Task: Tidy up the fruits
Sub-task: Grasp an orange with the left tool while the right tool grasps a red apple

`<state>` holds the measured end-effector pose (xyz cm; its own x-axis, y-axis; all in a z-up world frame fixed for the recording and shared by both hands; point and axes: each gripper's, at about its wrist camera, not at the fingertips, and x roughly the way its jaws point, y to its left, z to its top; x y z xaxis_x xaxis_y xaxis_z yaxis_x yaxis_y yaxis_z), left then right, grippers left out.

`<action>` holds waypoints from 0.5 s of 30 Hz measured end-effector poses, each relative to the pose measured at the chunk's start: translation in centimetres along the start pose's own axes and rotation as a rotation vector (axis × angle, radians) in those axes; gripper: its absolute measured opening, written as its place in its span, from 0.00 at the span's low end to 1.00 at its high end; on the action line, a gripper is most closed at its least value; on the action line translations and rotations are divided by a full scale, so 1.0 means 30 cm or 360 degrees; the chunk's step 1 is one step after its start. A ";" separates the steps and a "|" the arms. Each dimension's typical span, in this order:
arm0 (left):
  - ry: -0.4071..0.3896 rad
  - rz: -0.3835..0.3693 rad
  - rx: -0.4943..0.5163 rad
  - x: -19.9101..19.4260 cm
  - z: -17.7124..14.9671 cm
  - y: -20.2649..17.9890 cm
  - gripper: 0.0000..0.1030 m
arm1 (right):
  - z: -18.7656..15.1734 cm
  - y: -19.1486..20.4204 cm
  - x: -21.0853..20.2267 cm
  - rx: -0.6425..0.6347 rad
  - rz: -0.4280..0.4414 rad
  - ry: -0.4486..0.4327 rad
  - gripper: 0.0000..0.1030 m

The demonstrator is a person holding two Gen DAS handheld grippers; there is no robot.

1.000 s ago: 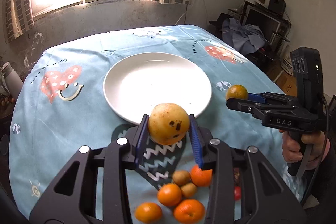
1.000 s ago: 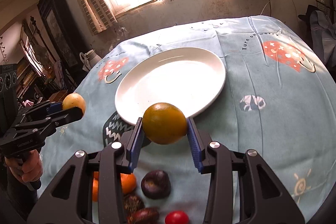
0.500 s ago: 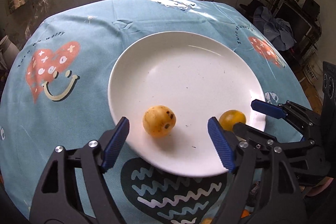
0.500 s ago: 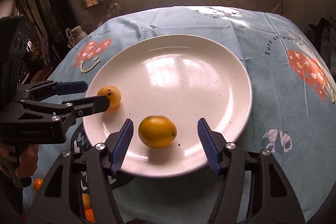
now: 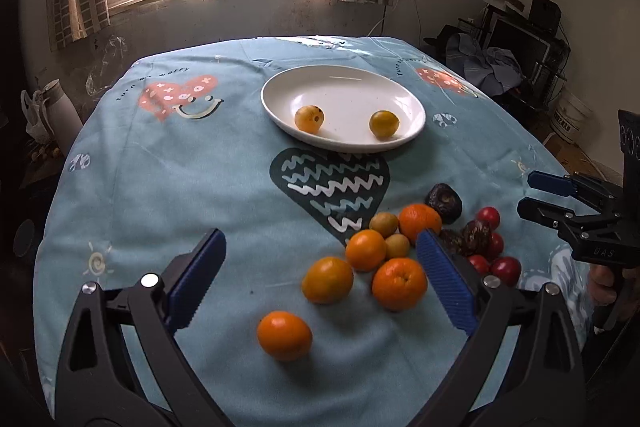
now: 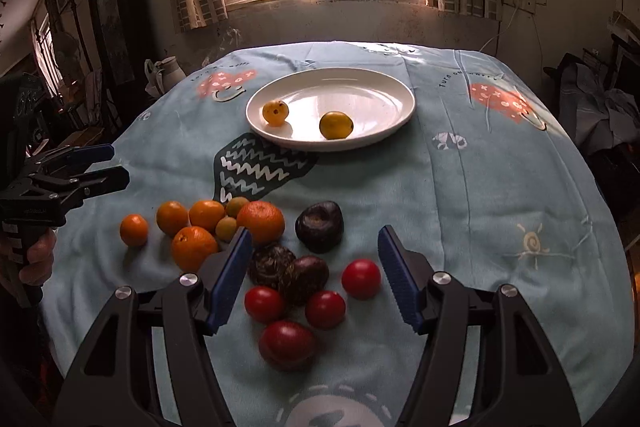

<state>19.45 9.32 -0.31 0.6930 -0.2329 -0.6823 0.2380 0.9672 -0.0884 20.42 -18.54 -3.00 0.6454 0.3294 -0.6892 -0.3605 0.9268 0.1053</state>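
A white plate (image 5: 280, 83) (image 6: 384, 83) at the table's middle holds a spotted yellow fruit (image 5: 309, 119) (image 6: 275, 112) and a smooth yellow-orange fruit (image 5: 383, 123) (image 6: 336, 125). Well back from the plate, my left gripper (image 5: 320, 247) (image 6: 118, 165) hovers above several oranges (image 5: 327, 279) (image 6: 194, 247). Its jaws are opening and grip nothing. My right gripper (image 6: 314, 235) (image 5: 526, 191) stands open and empty over the red tomatoes (image 6: 361, 279) and dark wrinkled fruits (image 6: 319, 225).
Two small yellow-green fruits (image 5: 384, 223) lie among the oranges. The light blue printed tablecloth (image 5: 180, 167) covers the round table. A white jug (image 5: 60, 107) stands off its far left edge. Clothes and shelves (image 5: 492, 63) crowd the right wall.
Both grippers carried their fruit over the plate, opened and left it there. Both then drew back to the near pile, and the left jaws spread wider.
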 end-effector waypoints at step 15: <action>0.0078 0.0019 -0.0067 -0.027 -0.260 0.035 0.95 | -0.189 0.061 0.136 0.0030 -0.0079 0.0293 0.54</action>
<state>13.83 11.32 -5.50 0.6611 -0.2170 -0.7183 0.2003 0.9736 -0.1097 18.57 -16.55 -9.68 0.5273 0.2464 -0.8131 -0.3176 0.9448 0.0804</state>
